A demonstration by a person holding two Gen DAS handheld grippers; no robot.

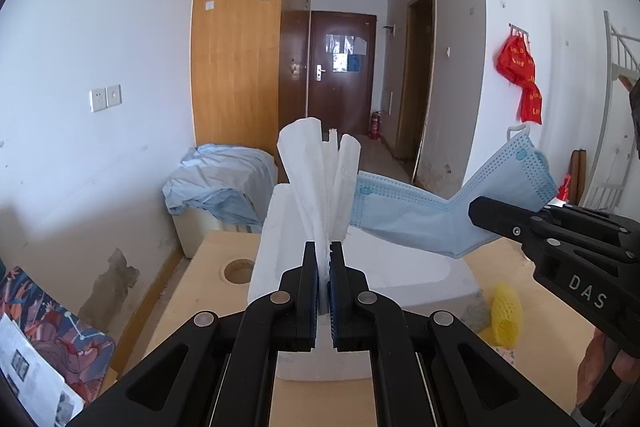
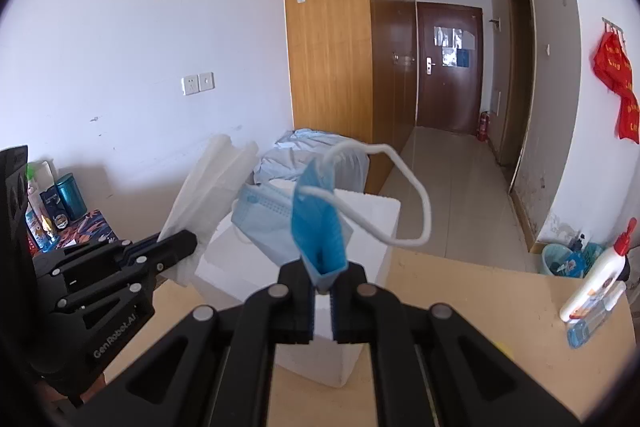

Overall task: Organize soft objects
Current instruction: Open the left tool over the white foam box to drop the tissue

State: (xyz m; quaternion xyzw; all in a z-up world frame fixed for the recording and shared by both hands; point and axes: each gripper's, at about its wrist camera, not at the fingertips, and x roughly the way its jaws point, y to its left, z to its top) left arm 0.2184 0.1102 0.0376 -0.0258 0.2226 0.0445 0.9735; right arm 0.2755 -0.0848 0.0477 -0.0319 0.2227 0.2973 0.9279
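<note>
My left gripper (image 1: 324, 251) is shut on a white folded tissue (image 1: 318, 179) that stands up from its tips above a white foam box (image 1: 420, 271). My right gripper (image 2: 323, 277) is shut on a blue face mask (image 2: 318, 223) with a white ear loop (image 2: 416, 195) hanging free. In the left wrist view the mask (image 1: 420, 219) droops over the box from the right gripper (image 1: 480, 213). In the right wrist view the left gripper (image 2: 188, 241) holds the tissue (image 2: 204, 187) left of the box (image 2: 372, 215).
The wooden table (image 2: 460, 287) holds a yellow foam net (image 1: 506, 313), a white bottle with a red cap (image 2: 596, 279) and a round hole (image 1: 239, 270). A box draped in blue cloth (image 1: 224, 183) stands behind the table. Cans and a patterned box (image 2: 60, 215) sit at left.
</note>
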